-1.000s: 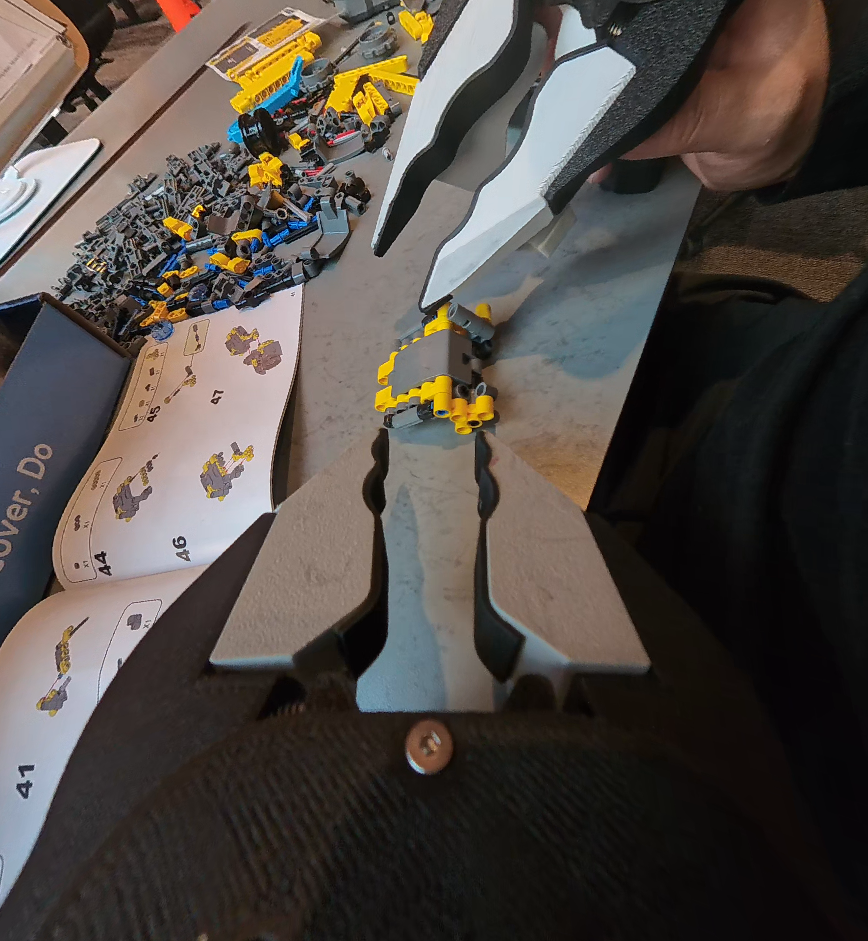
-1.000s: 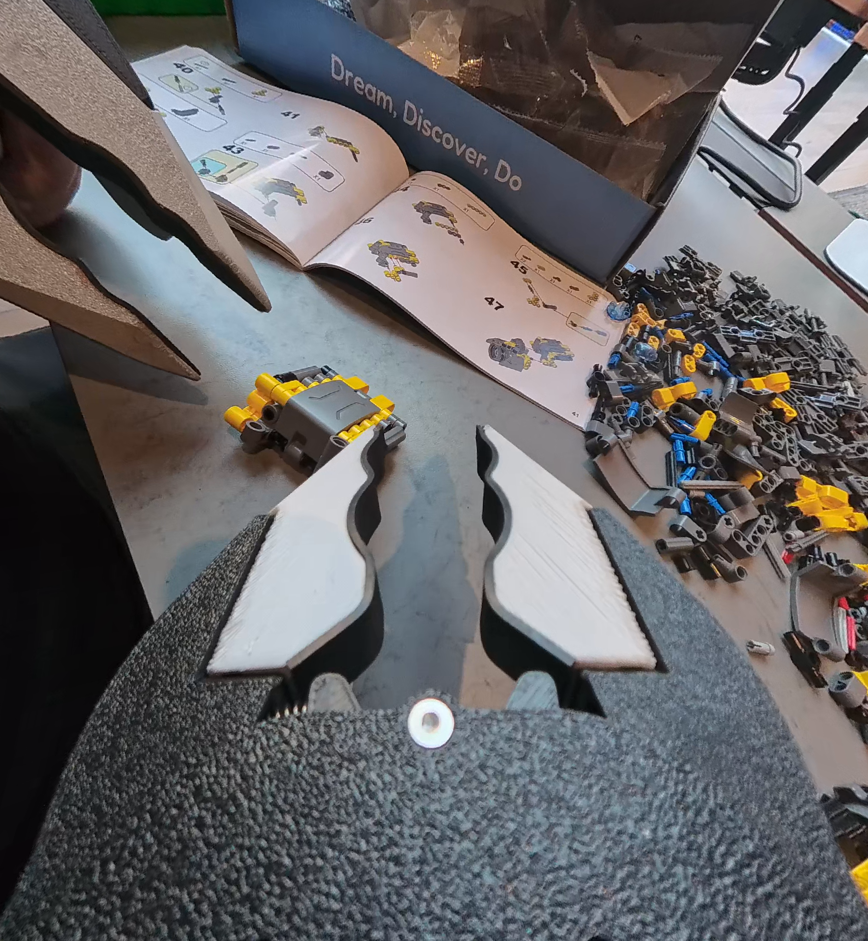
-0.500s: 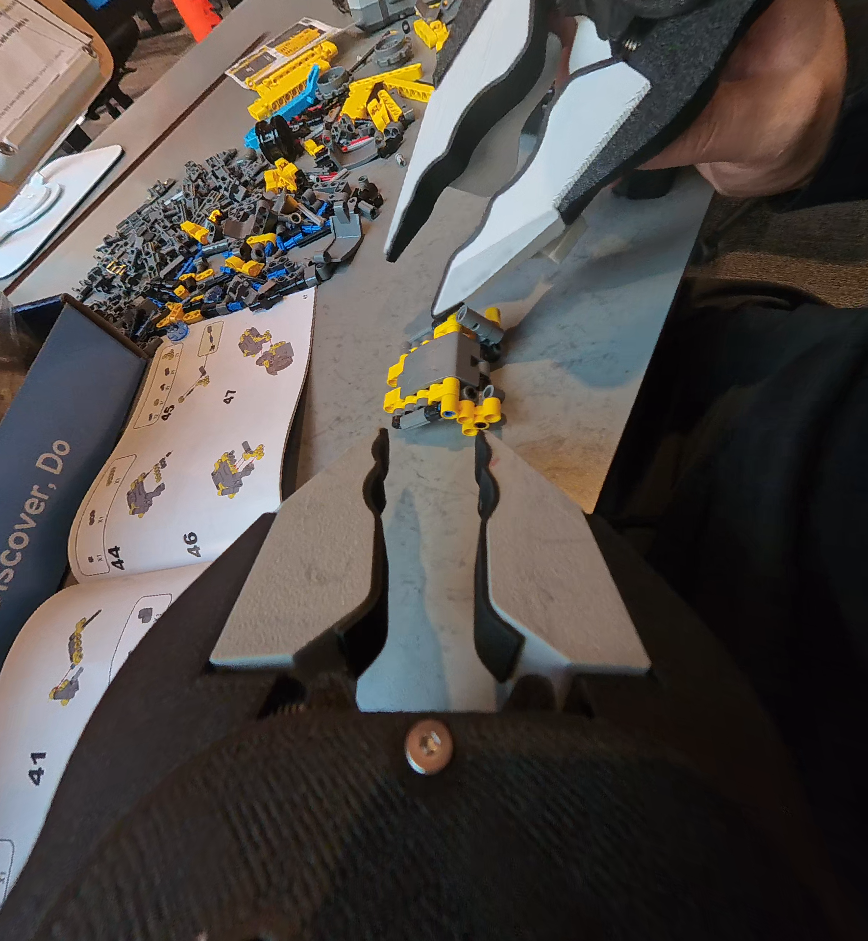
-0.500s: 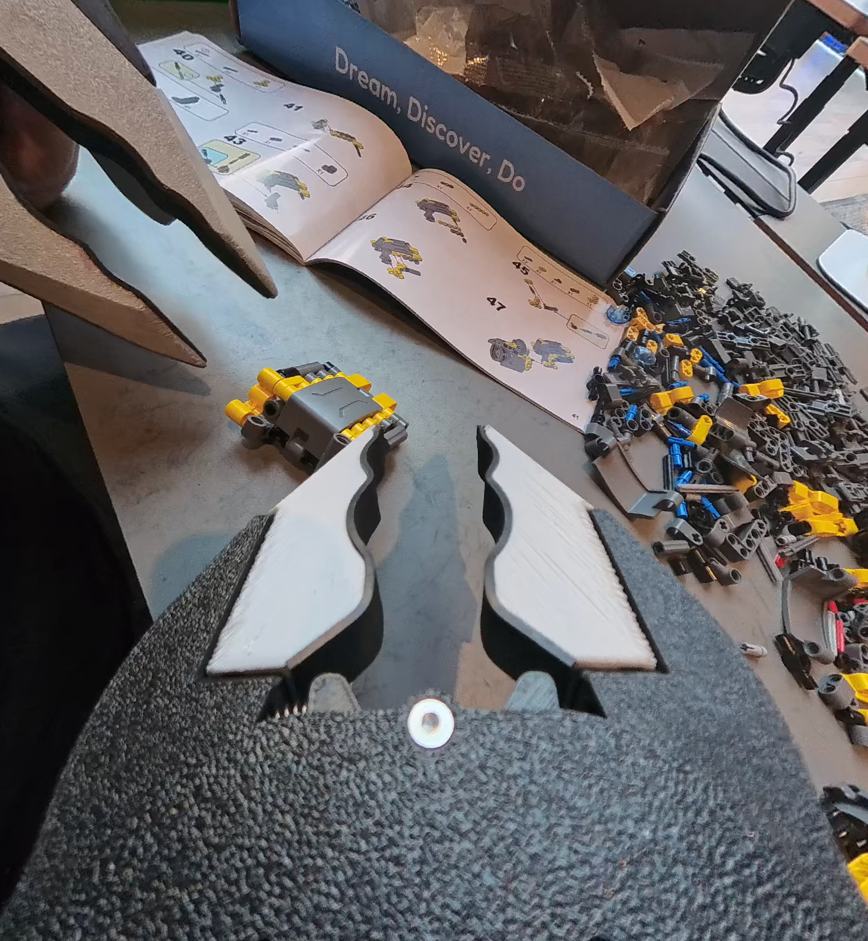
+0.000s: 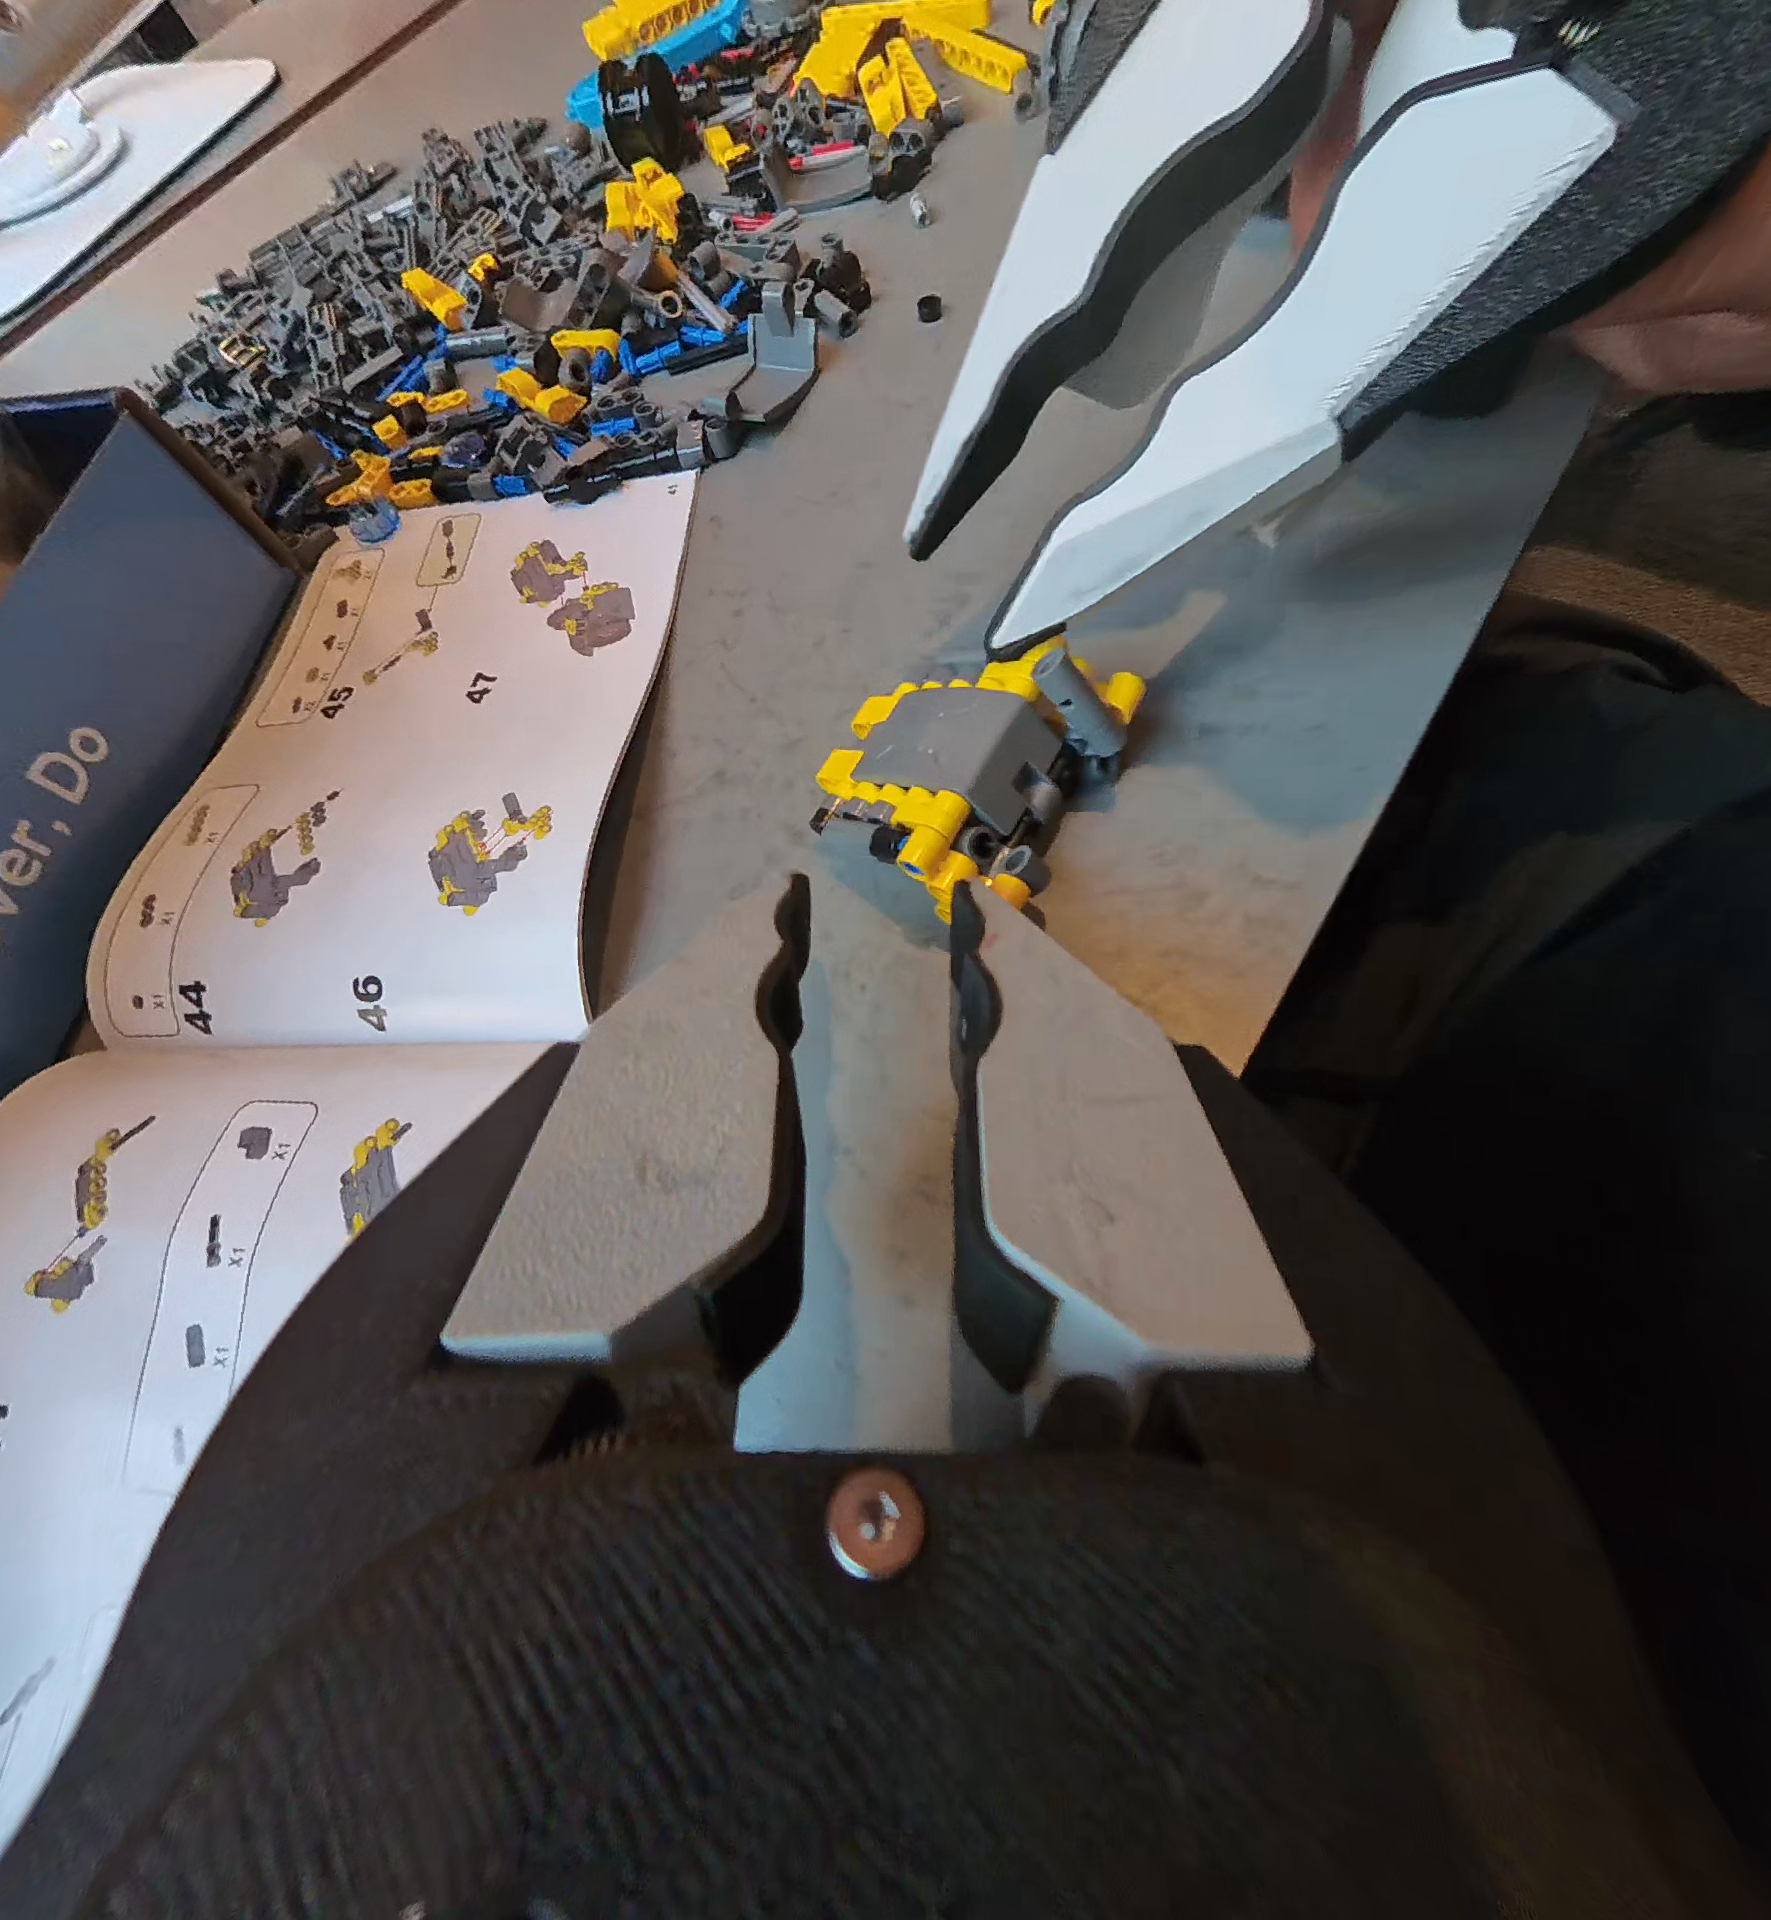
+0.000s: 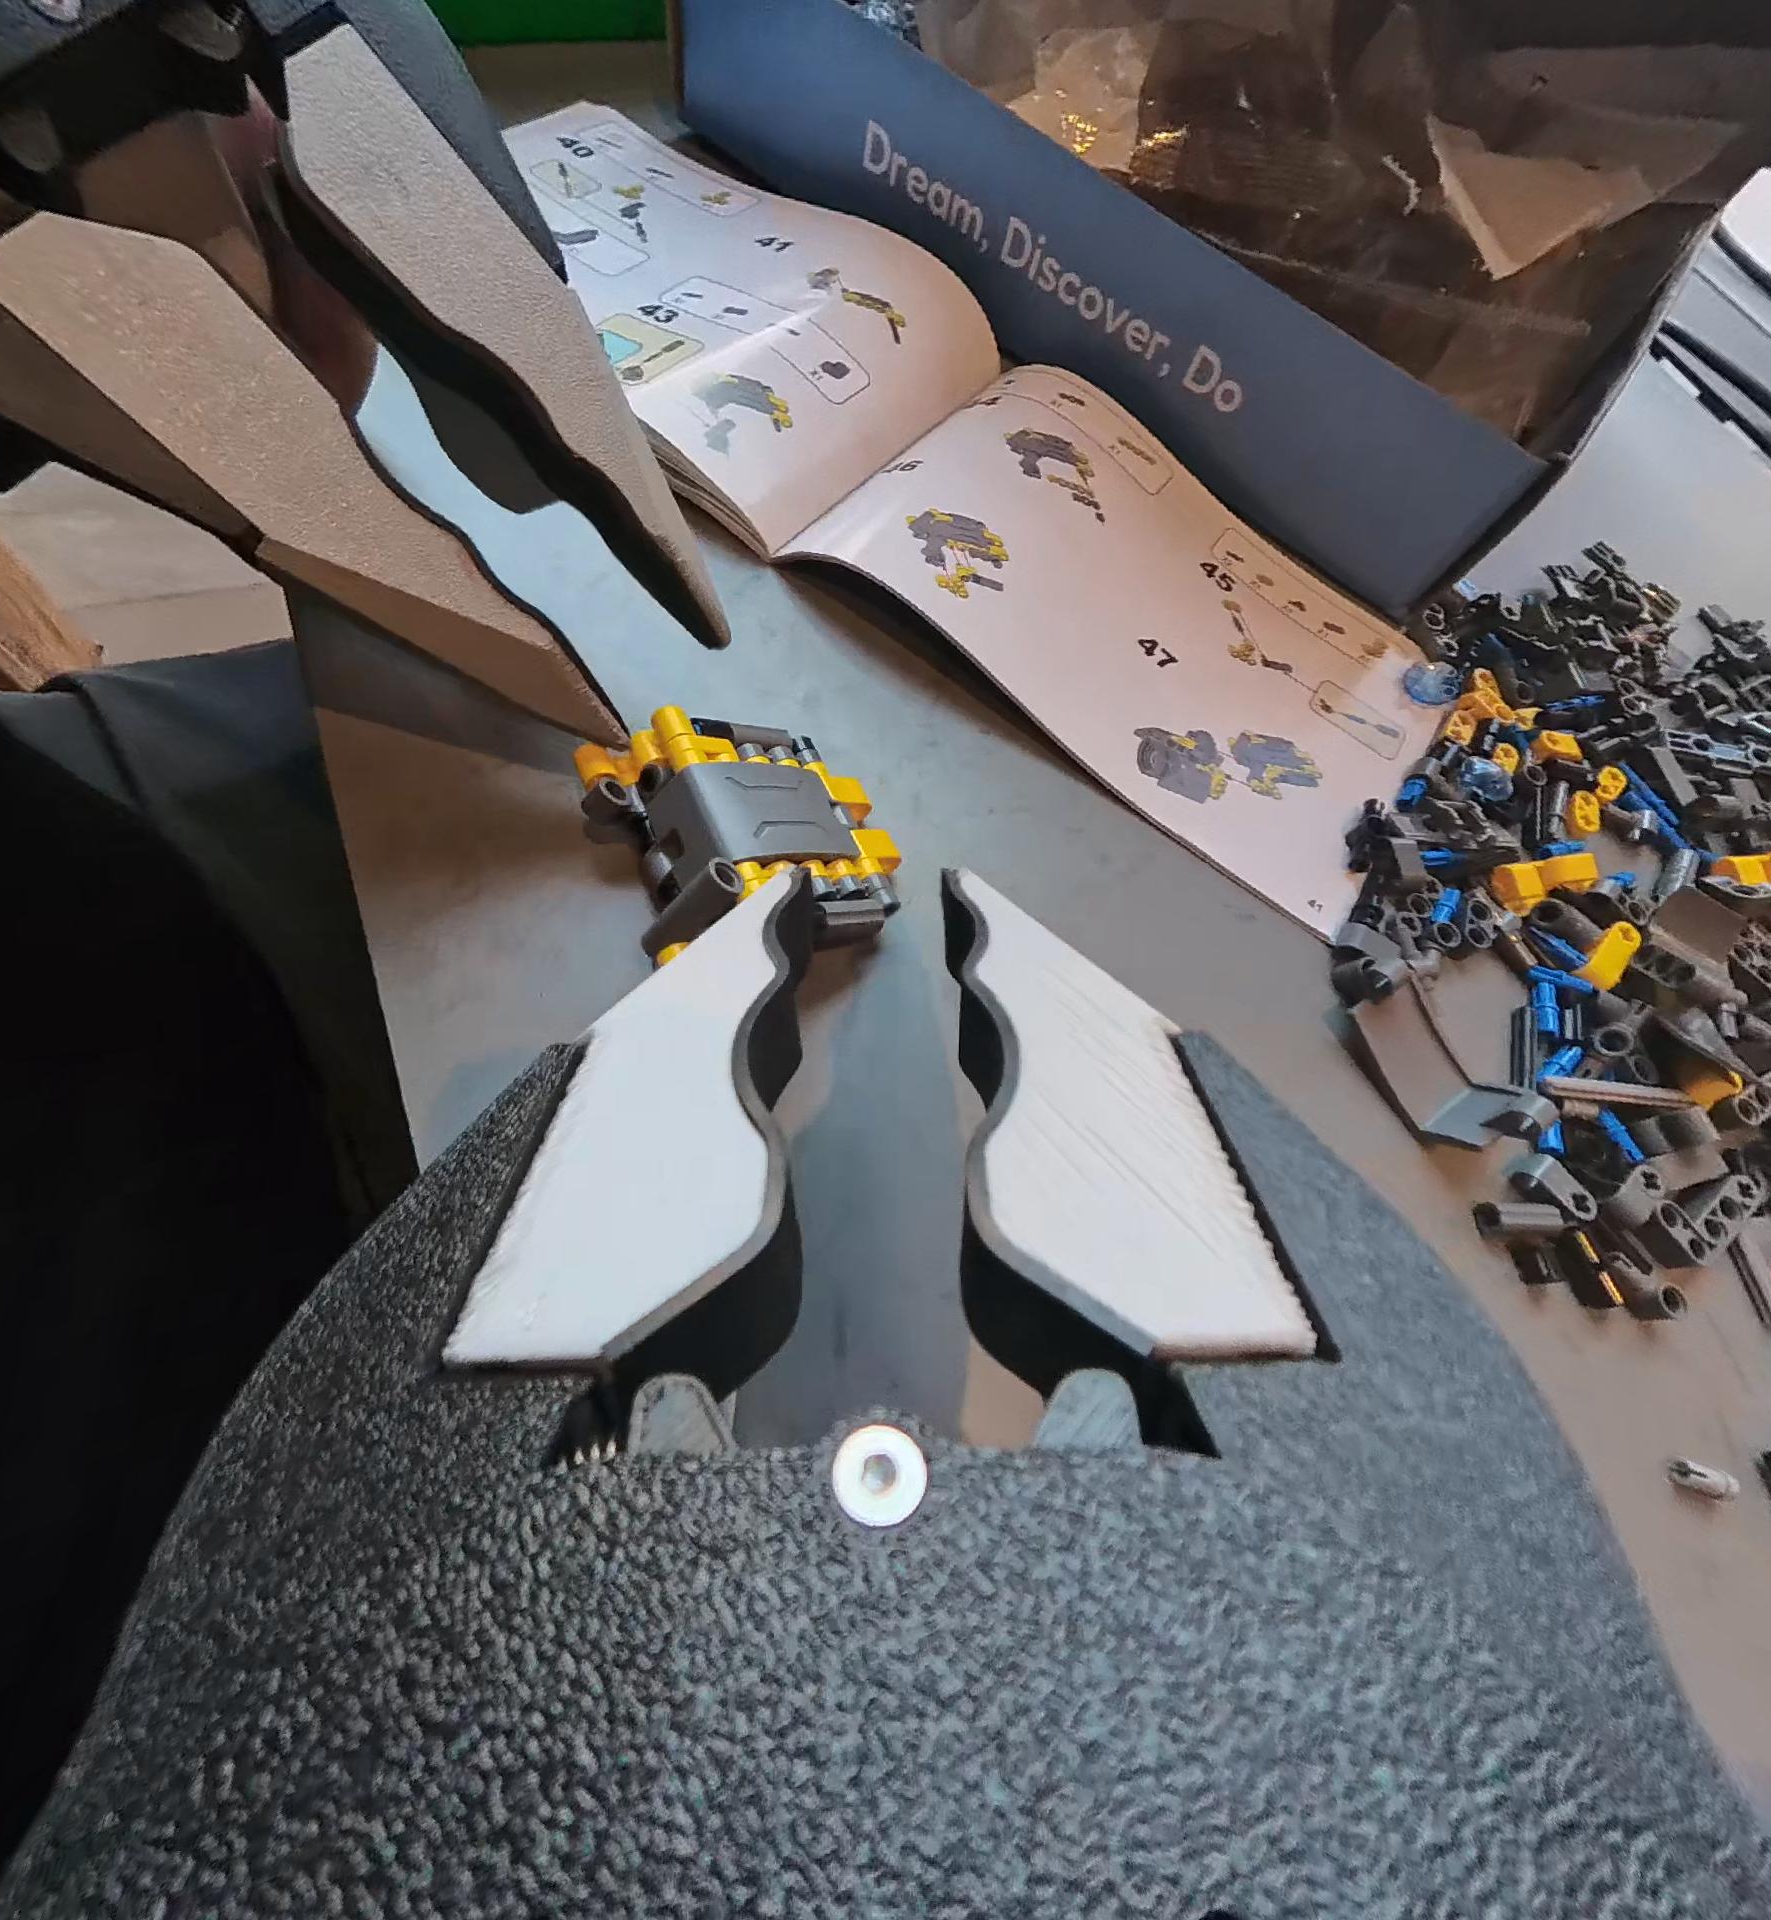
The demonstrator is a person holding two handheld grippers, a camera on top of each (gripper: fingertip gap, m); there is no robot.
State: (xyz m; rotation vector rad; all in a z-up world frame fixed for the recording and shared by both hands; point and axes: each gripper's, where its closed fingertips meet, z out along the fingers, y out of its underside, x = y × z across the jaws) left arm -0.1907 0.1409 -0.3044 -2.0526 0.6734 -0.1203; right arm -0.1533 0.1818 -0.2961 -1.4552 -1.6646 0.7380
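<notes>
Grey tabletop [image 5: 1203,935]: yellow-and-grey brick assembly [image 5: 964,769] lies by its near edge. Your left gripper [image 5: 876,904] and right gripper [image 6: 876,883] angle down from opposite sides, both spread, one fingertip each at it.

open instruction booklet [image 5: 413,790] on the bench: printed step numbers beside small build diagrams, with tiny quantity marks in the part boxes. dark blue box [image 6: 1151,343] behind it: one line of pale lettering along its side wall. wording not transcribed.
</notes>
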